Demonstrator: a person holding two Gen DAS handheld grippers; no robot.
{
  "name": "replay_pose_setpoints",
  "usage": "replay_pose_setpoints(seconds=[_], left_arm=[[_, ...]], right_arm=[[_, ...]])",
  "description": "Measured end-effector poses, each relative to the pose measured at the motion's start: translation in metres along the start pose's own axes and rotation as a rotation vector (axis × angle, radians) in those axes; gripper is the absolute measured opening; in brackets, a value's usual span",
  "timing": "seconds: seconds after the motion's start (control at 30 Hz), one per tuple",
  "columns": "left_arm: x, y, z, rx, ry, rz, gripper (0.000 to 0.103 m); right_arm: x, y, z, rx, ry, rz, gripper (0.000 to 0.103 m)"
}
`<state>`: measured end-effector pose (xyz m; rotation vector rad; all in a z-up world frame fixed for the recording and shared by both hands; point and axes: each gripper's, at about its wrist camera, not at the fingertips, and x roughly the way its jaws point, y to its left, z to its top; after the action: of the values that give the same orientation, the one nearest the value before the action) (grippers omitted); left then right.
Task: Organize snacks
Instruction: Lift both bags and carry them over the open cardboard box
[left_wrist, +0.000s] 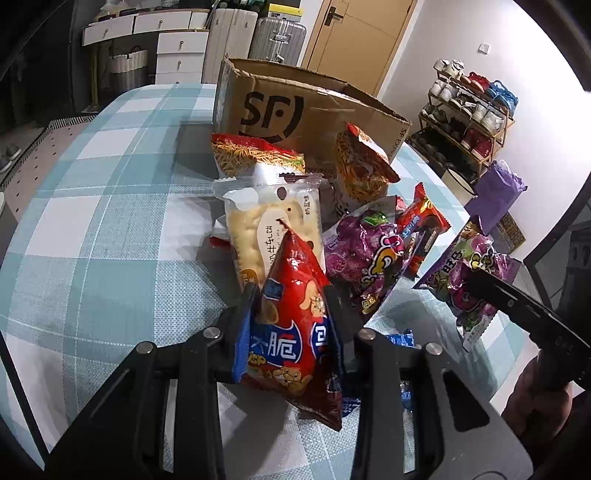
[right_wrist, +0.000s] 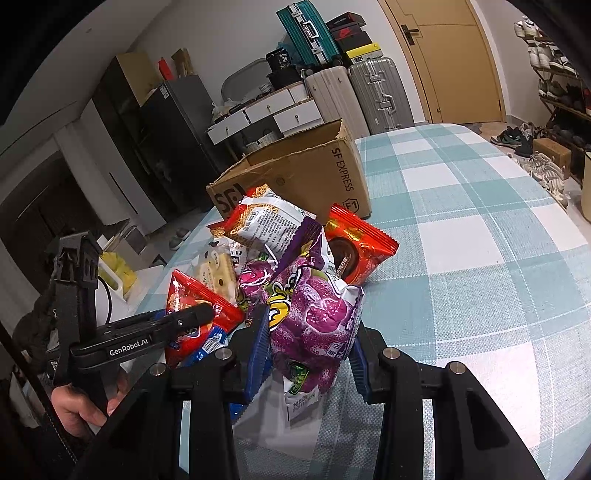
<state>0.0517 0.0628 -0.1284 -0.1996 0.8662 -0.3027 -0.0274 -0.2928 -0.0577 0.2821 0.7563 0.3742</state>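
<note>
- The left gripper (left_wrist: 291, 295) is clamped on a red snack bag (left_wrist: 295, 325); its two pads press the bag's sides, and the bag stands upright between them with its pointed top up.
- The right gripper (right_wrist: 308, 332) is closed on a purple candy bag (right_wrist: 317, 317), which bulges between its blue-padded fingers (right_wrist: 260, 343).
- In the left wrist view this same purple bag hangs from the right gripper near the table's right edge.
- The rest of the snacks lie in a heap on the checked tablecloth (left_wrist: 110, 221), touching and overlapping one another: a clear cracker pack (left_wrist: 258, 221), two noodle packets (left_wrist: 255, 155), a second purple candy bag (left_wrist: 365, 251) and an orange-red wrapped cake (right_wrist: 354, 247).
- The red bag in the left gripper sits at the near side of this heap, just in front of the cracker pack.
- A cardboard box (left_wrist: 306, 107) stands open at the far side of the heap, near the table's far edge, with the noodle packets leaning against its front wall.
- A hand (right_wrist: 77, 402) grips the left gripper's handle at the table's left edge.
</note>
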Motion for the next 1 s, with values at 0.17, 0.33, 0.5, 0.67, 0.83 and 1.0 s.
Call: replay_pose_setpoints(seconds=[0.17,0.33,0.5,0.67,0.83,1.0], left_arm=[[-0.007,0.002,-0.001,-0.011,-0.007,-0.021,0.029],[-0.019,-0.002,-0.005,-0.013,-0.012,-0.029,0.029],[-0.030,-0.006,-0.008,-0.006,-0.021,-0.034,0.029],[-0.041,-0.012,-0.007,0.011,-0.046,-0.043,0.029],[-0.056,-0.019,-0.001,0.027,-0.080,-0.042,0.029],[-0.071,-0.028,0.011,0.057,-0.119,-0.035,0.029]], right_arm=[[-0.001,-0.001,0.001,0.002,-0.005,-0.001,0.039],[-0.002,0.000,0.003,0.002,-0.010,0.002,0.039],[-0.004,0.004,0.004,-0.007,-0.016,0.007,0.039],[-0.006,0.011,0.007,-0.021,-0.022,0.024,0.039],[-0.007,0.021,0.012,-0.043,-0.028,0.042,0.039],[-0.010,0.033,0.022,-0.077,-0.043,0.061,0.039]])
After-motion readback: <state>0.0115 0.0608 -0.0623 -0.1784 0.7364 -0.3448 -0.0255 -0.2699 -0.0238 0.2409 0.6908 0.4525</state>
